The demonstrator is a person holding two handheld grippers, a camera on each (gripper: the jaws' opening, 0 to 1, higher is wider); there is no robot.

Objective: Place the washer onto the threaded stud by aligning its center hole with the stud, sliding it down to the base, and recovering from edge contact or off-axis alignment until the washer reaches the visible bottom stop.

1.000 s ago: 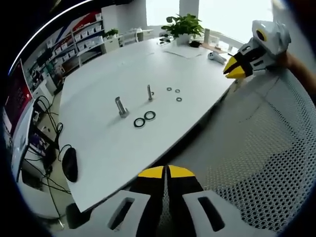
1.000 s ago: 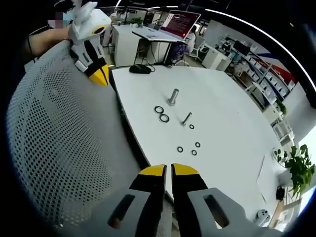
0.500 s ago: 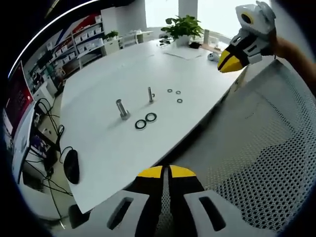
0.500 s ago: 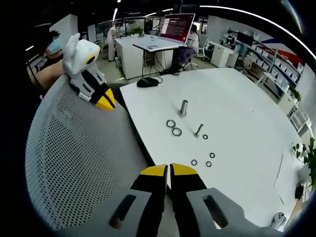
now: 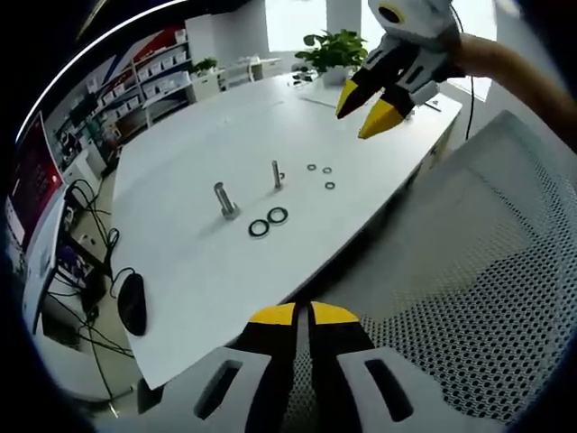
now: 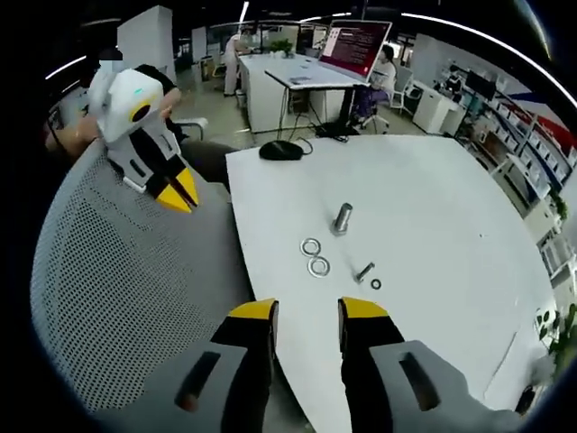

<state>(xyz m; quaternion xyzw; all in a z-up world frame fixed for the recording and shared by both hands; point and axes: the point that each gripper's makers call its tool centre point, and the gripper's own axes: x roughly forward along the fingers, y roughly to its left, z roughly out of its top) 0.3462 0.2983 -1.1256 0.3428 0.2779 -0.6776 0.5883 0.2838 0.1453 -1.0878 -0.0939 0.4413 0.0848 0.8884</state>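
My right gripper [image 6: 306, 311], jaws apart and empty, points at washers [image 6: 315, 257] mid-frame, beside upright stud [image 6: 342, 218]

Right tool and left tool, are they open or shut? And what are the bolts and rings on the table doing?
Right tool: open, empty.
Left tool: shut, empty.
Thick stud: upright, bare.
Thin stud: upright, bare.
Two big washers: flat, side by side.
Small washers: flat on the table.

Washers [image 5: 269, 222] beside stud [image 5: 223, 198] on table [image 5: 198, 271]
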